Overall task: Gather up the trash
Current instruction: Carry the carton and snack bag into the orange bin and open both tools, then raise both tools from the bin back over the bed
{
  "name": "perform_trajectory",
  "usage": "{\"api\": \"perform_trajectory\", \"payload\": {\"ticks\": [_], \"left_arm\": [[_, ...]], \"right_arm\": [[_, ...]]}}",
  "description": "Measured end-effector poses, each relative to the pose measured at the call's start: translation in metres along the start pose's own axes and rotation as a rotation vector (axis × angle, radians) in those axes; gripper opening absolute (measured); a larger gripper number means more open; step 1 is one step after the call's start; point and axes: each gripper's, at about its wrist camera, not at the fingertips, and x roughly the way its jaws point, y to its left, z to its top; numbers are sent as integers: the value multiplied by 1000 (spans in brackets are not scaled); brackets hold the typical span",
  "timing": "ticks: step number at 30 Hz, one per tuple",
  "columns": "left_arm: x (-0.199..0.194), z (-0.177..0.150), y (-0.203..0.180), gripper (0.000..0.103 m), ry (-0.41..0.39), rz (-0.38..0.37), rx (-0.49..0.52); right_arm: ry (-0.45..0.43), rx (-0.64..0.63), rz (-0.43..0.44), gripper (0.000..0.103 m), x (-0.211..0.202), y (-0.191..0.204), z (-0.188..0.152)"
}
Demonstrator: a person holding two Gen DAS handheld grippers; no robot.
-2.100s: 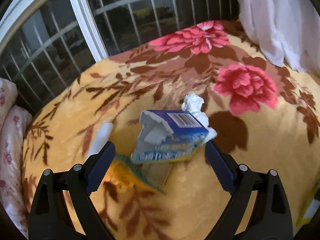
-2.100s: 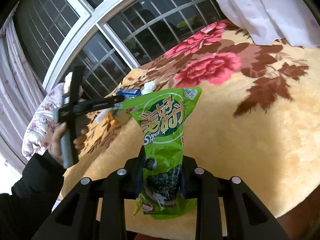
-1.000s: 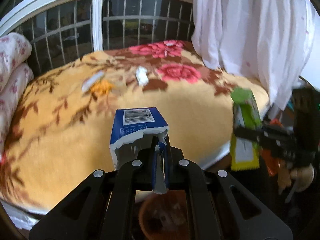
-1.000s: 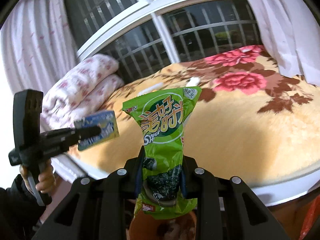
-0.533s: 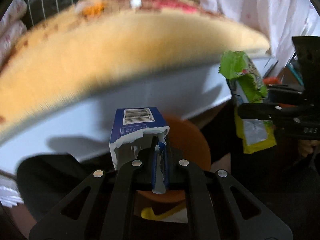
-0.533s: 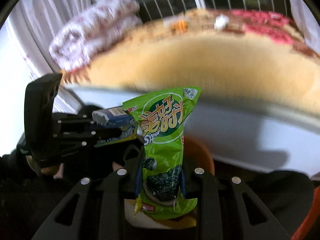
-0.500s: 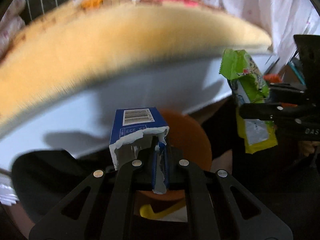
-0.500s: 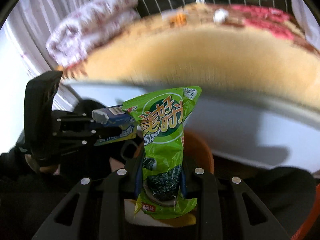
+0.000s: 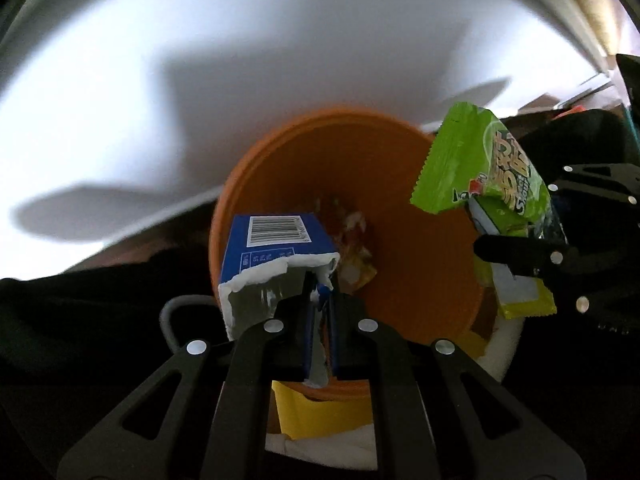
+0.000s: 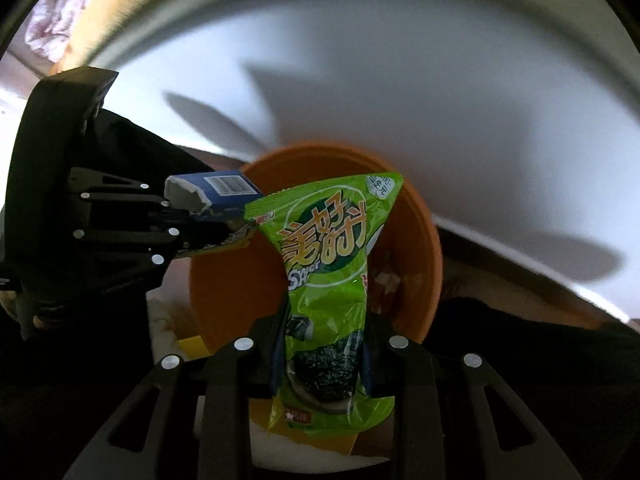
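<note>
My left gripper (image 9: 322, 316) is shut on a torn blue carton (image 9: 276, 256) and holds it over the near rim of an orange trash bin (image 9: 404, 216). My right gripper (image 10: 322, 356) is shut on a green snack bag (image 10: 328, 264) held upright over the same bin (image 10: 224, 292). In the left wrist view the green bag (image 9: 480, 168) and right gripper (image 9: 516, 252) are at the bin's right side. In the right wrist view the blue carton (image 10: 212, 192) and left gripper (image 10: 200, 224) are at the bin's left side. Some wrappers (image 9: 352, 248) lie inside the bin.
The white side of the bed (image 9: 280, 60) rises right behind the bin. Yellow and white packaging (image 9: 320, 412) lies on the floor at the bin's near side. Dark clothing (image 9: 80, 320) fills the left and right edges.
Both grippers have come down from bed level with their trash. The bed top has left the view and the orange bin now fills the middle, close under the carton and the bag.
</note>
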Motion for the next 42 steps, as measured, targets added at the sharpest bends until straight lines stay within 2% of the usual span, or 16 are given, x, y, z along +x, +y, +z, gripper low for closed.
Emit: {"api": "perform_trajectory", "payload": {"ticks": [2, 7, 9, 10, 11, 12, 13, 14, 15, 18, 30, 33, 37, 41, 42], "left_arm": [[14, 2, 2, 5, 43, 4, -1], [33, 8, -3, 5, 95, 5, 9], [36, 8, -2, 5, 102, 3, 11], [36, 9, -2, 5, 104, 2, 12], [36, 9, -2, 8, 104, 12, 13], [36, 9, -1, 19, 104, 15, 12], [35, 12, 0, 37, 100, 14, 9], [34, 15, 1, 46, 90, 22, 8], [33, 10, -1, 54, 78, 26, 8], [28, 9, -4, 57, 57, 19, 10], [21, 7, -1, 57, 37, 4, -28], [12, 5, -2, 63, 20, -3, -26], [-18, -1, -7, 63, -34, -13, 7], [-62, -7, -20, 64, -125, 22, 63], [-74, -7, -23, 68, -155, 23, 73]], "right_arm": [[37, 12, 2, 28, 13, -3, 3], [104, 44, 3, 29, 36, -7, 8], [113, 56, 0, 34, 40, -10, 11], [114, 60, -2, 41, 40, -11, 11], [115, 65, -6, 43, 40, -12, 12], [116, 72, -6, 43, 40, -13, 12], [114, 79, -3, 49, 40, -14, 11], [108, 83, -7, 54, 38, -15, 10], [100, 85, -9, 54, 36, -15, 10], [82, 92, -7, 56, 31, -14, 9], [41, 113, -39, 56, 8, -20, -10], [16, 101, -55, 58, -5, -18, -16], [-45, 76, -71, 60, -36, -16, -27], [-164, 6, -91, 72, -88, 4, -31], [-192, -9, -91, 74, -99, 8, -31]]}}
